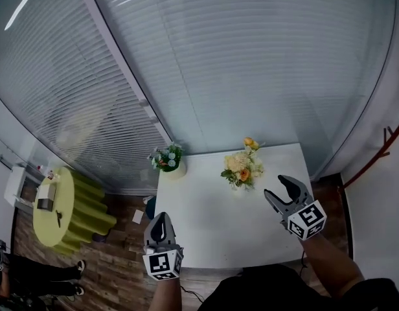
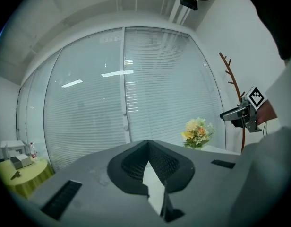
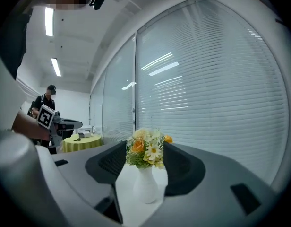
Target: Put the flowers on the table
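A: What of the left gripper (image 1: 162, 218)?
B: Its fingers (image 2: 136, 164) are pressed together at the tips with nothing between them. It hangs by the table's (image 1: 206, 229) near left corner.
A: And the flowers (image 1: 241, 167)?
B: They stand in a white vase (image 3: 145, 186) on the table, far right side. A greener bunch (image 1: 168, 157) sits at the far left corner.
A: The right gripper (image 1: 274, 187)?
B: Fingers (image 3: 183, 167) spread wide, released. Its own view frames the vase between them, neither touching it; it is just short of the flowers.
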### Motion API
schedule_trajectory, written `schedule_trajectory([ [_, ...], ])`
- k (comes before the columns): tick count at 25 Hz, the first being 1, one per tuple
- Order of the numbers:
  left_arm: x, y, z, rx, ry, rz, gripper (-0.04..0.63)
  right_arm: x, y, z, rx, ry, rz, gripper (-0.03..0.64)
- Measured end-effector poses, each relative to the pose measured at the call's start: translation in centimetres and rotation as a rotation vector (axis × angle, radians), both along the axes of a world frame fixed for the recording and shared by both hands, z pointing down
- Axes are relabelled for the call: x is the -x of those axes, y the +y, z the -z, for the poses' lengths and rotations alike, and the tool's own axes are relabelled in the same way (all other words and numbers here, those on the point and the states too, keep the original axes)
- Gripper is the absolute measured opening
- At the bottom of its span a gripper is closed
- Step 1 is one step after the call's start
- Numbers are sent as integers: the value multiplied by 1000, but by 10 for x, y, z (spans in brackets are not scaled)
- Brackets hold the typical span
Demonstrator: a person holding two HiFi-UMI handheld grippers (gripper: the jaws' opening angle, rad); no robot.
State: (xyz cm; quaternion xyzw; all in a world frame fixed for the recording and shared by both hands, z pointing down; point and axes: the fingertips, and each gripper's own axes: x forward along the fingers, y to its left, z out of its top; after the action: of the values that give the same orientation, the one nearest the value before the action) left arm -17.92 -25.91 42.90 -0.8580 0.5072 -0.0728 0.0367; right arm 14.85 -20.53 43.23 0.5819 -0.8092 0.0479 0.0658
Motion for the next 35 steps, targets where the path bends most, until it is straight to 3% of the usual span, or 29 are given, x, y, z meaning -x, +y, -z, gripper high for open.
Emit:
schedule_trajectory([
  [2,-2,0,-1,5,-8,-14,-5,-1,3,-1,12,-20,6,171],
  [3,-3,1,-3,9,-14,-19,-5,-1,4,-4,22,-24,8,145],
  [14,-4,-2,-22,33,-10,-24,-5,-2,5,-20,37,7,19,21],
  [35,-11,-7,-16,19,-43,-42,-5,-9,0,-17,36,2,9,21],
])
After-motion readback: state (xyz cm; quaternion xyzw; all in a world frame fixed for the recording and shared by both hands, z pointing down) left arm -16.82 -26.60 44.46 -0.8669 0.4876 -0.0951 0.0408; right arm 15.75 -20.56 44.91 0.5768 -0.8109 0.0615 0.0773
